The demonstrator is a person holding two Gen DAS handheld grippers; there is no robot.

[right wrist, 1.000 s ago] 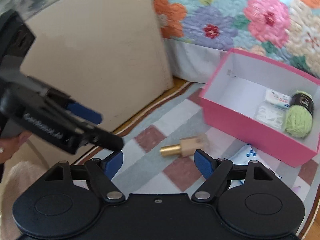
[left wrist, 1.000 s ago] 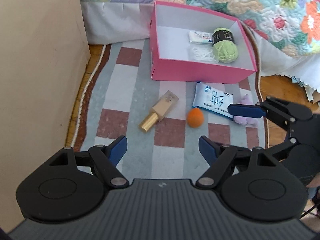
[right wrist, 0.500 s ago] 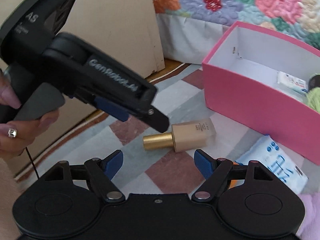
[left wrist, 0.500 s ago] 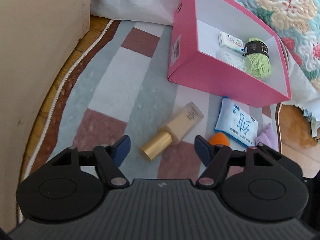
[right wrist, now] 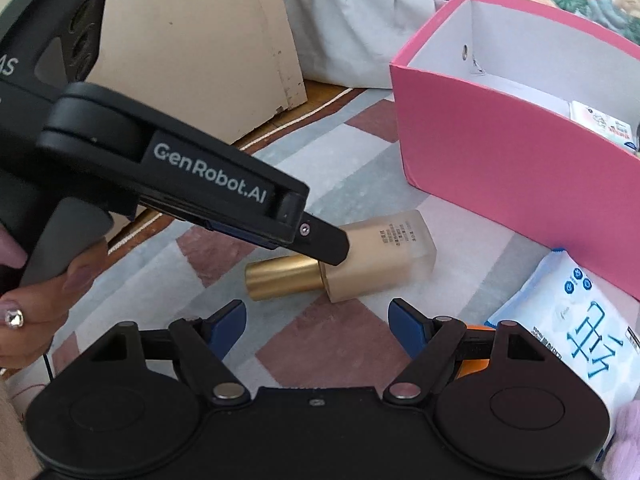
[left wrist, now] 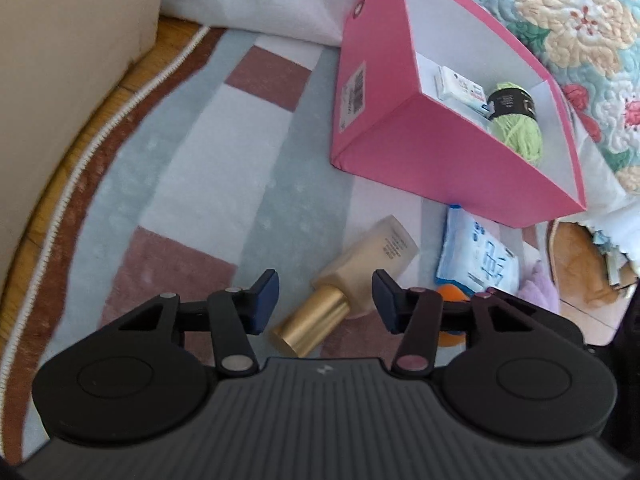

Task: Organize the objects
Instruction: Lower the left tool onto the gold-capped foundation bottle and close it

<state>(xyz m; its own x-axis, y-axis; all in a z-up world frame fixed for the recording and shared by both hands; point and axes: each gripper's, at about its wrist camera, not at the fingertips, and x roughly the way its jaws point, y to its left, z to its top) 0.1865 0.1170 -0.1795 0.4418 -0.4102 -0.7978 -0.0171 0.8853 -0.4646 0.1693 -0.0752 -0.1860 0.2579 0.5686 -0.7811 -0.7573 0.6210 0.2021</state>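
Foundation bottle (left wrist: pixel 362 280) lying on checked rug (left wrist: pixel 208 184) just before pink box (left wrist: pixel 452 152), left tool (left wrist: pixel 325 294) jaws just been closing, astride its gold cap without contact, right tool (right wrist: pixel 316 320) wide, empty.

Home bedroom: floral quilt (left wrist: pixel 576 20) over bed edge, checked rug (left wrist: pixel 224 160) on wood floor.

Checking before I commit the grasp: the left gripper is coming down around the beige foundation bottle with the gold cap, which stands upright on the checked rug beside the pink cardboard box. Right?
Not quite. The beige foundation bottle with the gold cap lies on its side, not upright, as the right wrist view shows. The rest holds: the left gripper straddles it on the checked rug, beside the pink cardboard box.
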